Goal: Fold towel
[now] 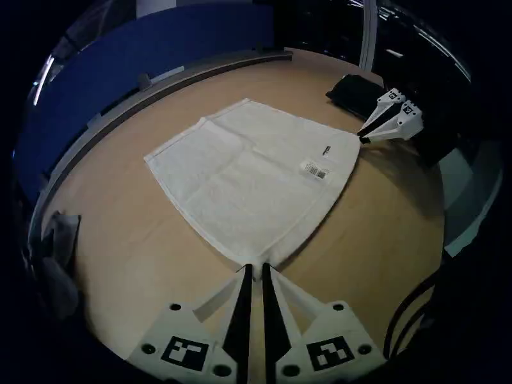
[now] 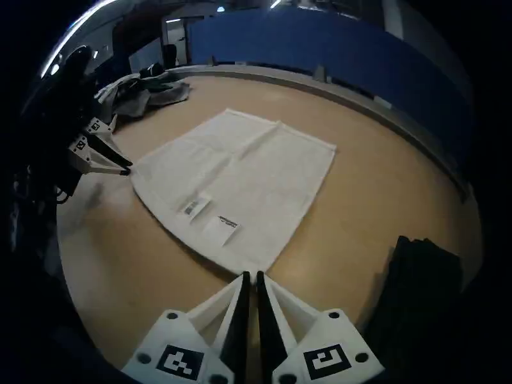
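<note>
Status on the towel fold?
Left tool, right tool: each shut on a towel corner. Towel flat, unfolded. Dark cloth beside it, clear of the fold.

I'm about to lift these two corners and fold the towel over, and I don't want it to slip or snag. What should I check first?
1. Left gripper on its towel corner: ok, the corner sits between nearly closed fingers.
2. Right gripper on the neighbouring corner: ok, it looks pinched the same way.
3. Towel lying flat: ok, spread out with only crease lines.
4. Far edge free: ok, nothing lies on it.
5. Dark folded stack clear of the fold path: ok, apart from the towel.
6. Grip firm enough to lift: cannot tell.
</note>
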